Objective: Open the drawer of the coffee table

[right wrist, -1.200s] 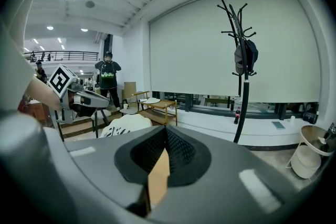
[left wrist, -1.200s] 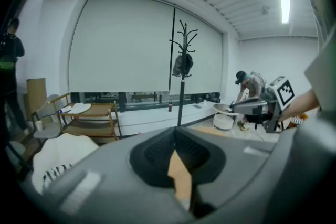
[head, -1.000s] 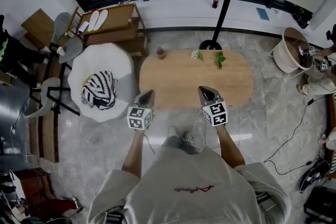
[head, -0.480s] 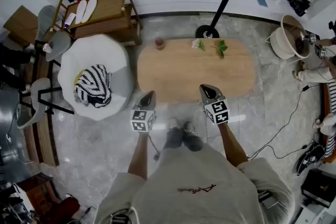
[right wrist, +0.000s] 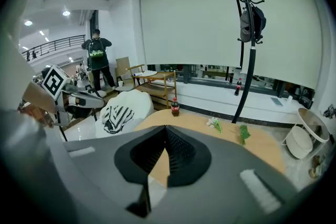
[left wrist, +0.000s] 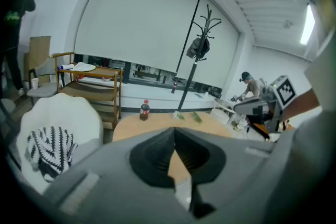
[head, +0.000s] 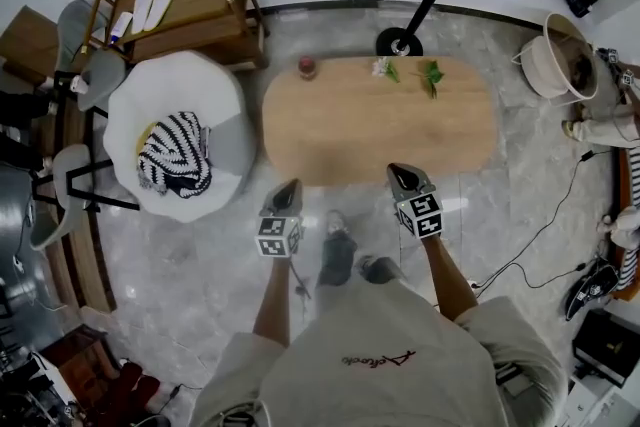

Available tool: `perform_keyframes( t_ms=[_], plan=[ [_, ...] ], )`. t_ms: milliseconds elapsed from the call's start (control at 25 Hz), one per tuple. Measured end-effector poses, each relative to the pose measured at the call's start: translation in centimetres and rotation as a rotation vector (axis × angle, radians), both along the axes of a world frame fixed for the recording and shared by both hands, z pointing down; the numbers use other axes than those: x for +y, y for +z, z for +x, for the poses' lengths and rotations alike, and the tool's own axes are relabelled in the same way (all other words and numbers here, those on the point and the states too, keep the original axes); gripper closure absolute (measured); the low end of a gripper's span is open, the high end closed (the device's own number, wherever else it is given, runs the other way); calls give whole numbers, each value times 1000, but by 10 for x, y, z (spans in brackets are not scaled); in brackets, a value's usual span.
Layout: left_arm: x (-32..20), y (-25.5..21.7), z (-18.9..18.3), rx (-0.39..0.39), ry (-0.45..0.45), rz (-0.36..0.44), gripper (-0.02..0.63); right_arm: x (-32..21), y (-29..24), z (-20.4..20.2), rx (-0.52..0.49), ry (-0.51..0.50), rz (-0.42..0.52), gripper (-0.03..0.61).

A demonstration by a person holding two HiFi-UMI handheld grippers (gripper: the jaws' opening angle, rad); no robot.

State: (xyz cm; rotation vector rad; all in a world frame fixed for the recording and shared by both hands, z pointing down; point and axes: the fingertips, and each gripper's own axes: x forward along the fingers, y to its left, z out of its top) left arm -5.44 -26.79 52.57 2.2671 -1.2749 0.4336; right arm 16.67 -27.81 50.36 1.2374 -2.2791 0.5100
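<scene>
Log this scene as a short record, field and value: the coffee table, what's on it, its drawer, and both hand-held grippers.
coffee table: oval wooden top, in front of the person
on it: bottle at far left, green sprigs at far side
drawer: not visible in any view
left hand-held gripper: shut, empty, by the table's near edge
right hand-held gripper: shut, empty, by the near edge

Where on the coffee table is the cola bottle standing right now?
In the head view the cola bottle stands at the far left edge of the coffee table, left of the flower sprigs and near the white armchair.
</scene>
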Motion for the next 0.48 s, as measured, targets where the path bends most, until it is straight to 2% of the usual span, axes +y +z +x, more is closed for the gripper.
perform_keyframes(
  t_ms=[200, 480],
  plan=[
    [20, 26, 1, -32, -16, -32, 615, 12, 27, 7, -31, 10, -13, 574],
    [62, 93, 18, -60, -31, -45, 614, 50, 100, 39, -42, 27, -21, 574]
  ],
)
